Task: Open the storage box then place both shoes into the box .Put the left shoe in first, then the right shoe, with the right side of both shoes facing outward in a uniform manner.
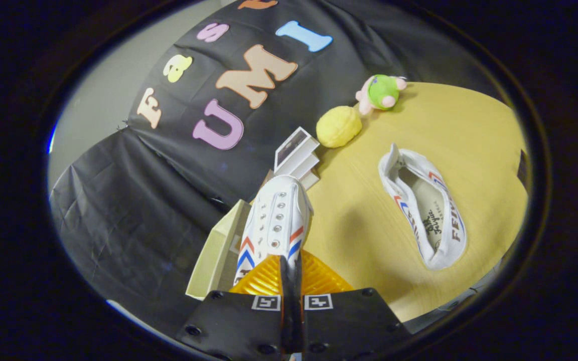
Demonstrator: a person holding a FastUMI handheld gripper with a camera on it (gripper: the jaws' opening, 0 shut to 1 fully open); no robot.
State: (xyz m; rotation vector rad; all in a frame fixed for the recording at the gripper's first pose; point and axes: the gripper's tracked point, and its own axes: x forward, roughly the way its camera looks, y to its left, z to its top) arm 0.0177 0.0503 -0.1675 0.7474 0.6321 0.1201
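Observation:
My gripper [289, 273] is shut on the heel edge of a white canvas shoe [276, 220] with red and blue chevrons and metal eyelets; the fingers press together on the thin fabric. The shoe hangs toe-away, just ahead of the fingers, over the open pale green storage box [217, 250], whose wall shows to the left of the shoe. The second white shoe [422, 210] lies on its side on the yellow wooden table [469, 130], off to the right of the fingers, its insole showing.
A stack of white cards or small boxes [296, 155] lies beyond the held shoe. Farther back on the table sit a yellow round plush [339, 126] and a green and pink plush toy [382, 93]. The black cloth wall stands behind the box.

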